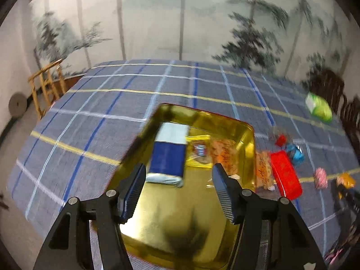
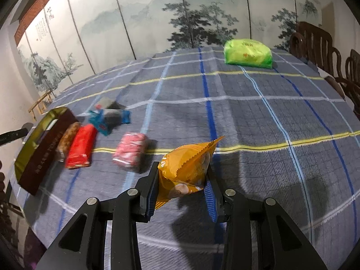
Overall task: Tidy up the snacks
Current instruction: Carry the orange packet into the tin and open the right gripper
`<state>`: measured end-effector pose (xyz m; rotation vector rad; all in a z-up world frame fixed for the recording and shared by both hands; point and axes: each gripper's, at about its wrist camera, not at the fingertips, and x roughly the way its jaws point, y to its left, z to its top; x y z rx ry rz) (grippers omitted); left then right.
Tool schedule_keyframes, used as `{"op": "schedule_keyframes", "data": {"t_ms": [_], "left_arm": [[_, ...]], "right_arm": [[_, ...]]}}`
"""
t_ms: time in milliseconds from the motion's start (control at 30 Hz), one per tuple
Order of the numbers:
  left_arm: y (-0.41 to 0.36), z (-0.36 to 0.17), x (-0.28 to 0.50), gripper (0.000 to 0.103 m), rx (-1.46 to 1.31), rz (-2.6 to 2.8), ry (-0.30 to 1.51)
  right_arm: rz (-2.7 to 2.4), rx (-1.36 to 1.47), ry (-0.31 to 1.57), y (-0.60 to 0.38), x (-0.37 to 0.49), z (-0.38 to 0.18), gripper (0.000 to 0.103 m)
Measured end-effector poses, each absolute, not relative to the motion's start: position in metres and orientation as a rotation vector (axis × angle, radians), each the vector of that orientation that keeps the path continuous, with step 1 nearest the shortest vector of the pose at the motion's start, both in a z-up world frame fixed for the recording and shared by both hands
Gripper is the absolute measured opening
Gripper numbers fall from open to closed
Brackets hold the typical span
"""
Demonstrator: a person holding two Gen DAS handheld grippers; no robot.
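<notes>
Right tongs point(image 2: 183, 192) are pinching an orange snack packet point(image 2: 186, 171) at lower centre, lifted over the plaid bench point(image 2: 247, 117). Left tongs point(image 1: 177, 191) are hanging spread over a gold tin point(image 1: 157, 225) holding a blue-and-white packet point(image 1: 168, 155) at centre frame.

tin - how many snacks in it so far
3 seem visible in the tin: blue-and-white pack left, clear packet middle, orange pack right; blur may hide more.
</notes>
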<state>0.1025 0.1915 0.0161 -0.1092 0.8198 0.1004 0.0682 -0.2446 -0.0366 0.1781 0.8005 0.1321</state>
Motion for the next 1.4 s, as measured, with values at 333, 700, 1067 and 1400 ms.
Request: {"op": "schedule_keyframes", "data": {"t_ms": [333, 700, 1067, 1400], "left_arm": [[0.232, 0.017, 0.050, 0.067, -0.084, 0.224, 0.822], [0.257, 0.033, 0.004, 0.081, -0.041, 0.246, 0.762], [0.260, 0.037, -0.022, 0.084, 0.052, 0.256, 0.695], [0.270, 0.030, -0.025, 0.087, 0.020, 0.244, 0.713]], "right_arm": [[0.357, 0.130, 0.731, -0.155, 0.067, 0.026, 0.038], [0.739, 0.085, 0.830, 0.029, 0.109, 0.037, 0.038], [0.777, 0.021, 1.034, 0.140, 0.140, -0.012, 0.038], [0.759, -0.014, 1.064, 0.167, 0.144, -0.021, 0.040]]}}
